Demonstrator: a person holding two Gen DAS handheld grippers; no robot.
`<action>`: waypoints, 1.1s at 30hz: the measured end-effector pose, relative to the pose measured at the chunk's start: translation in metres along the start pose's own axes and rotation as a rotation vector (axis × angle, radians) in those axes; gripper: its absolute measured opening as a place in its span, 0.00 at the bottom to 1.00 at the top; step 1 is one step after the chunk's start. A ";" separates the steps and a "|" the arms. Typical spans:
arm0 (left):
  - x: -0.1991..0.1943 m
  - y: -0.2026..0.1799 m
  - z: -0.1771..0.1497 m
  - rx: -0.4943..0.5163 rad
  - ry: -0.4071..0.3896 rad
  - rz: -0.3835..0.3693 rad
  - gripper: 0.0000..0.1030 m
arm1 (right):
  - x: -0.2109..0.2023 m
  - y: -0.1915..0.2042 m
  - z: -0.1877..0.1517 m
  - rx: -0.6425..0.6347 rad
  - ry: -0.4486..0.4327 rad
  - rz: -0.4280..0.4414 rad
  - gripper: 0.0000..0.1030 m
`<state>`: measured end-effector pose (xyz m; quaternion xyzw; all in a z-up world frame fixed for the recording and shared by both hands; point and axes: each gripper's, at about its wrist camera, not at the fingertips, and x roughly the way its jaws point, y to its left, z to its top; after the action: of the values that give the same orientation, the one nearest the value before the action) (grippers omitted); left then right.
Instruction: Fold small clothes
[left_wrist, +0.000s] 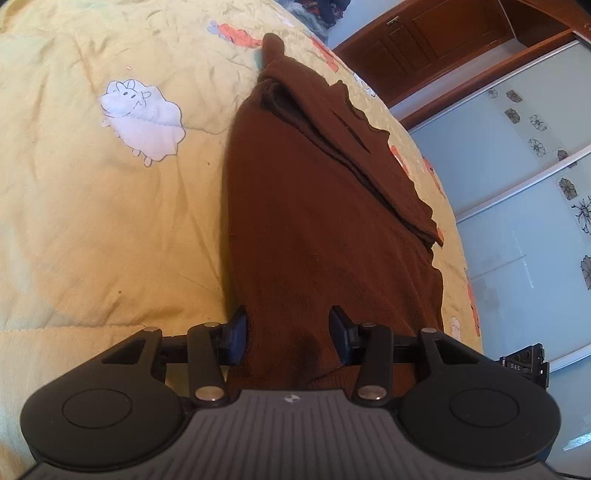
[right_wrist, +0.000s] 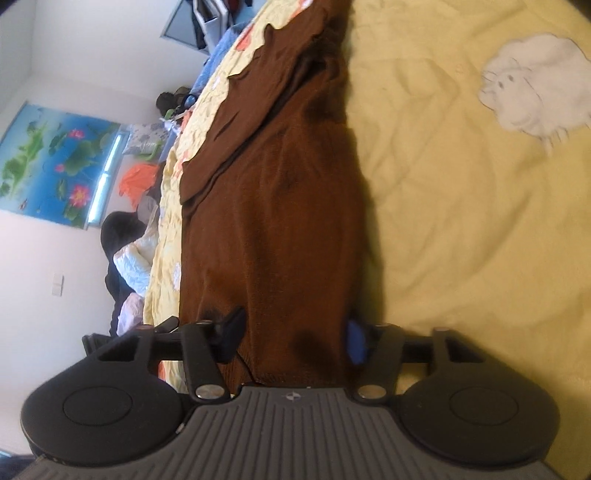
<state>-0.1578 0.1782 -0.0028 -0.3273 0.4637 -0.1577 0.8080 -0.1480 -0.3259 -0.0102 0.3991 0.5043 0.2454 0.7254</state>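
While a brown knitted garment (left_wrist: 314, 221) is lying long and partly folded on the rumpled yellow quilt (left_wrist: 92, 221), both grippers are straddling its near ends. Left gripper (left_wrist: 291, 332) and right gripper (right_wrist: 293, 334) are each half-closed with soft cloth bunching between the pads; firm pinch cannot be told.

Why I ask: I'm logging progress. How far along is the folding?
Done: the sweater lies on the quilt as a narrow strip, with a sleeve folded over it. In hand: the left gripper and right gripper each have an edge of it between their fingers, apparently pinched. Left: probably another fold across its length, then tidying.
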 end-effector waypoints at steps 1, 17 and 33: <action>0.000 0.000 0.001 0.006 0.008 0.011 0.36 | 0.000 0.000 0.001 0.006 0.000 -0.007 0.47; 0.003 0.022 -0.036 -0.123 0.243 -0.194 0.33 | 0.006 -0.007 -0.028 0.063 0.087 0.052 0.39; -0.045 0.021 -0.032 0.161 0.218 0.084 0.04 | -0.031 -0.010 -0.032 -0.093 0.136 -0.151 0.00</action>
<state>-0.2091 0.2065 0.0010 -0.2224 0.5479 -0.1949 0.7825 -0.1897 -0.3443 -0.0078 0.3085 0.5690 0.2396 0.7237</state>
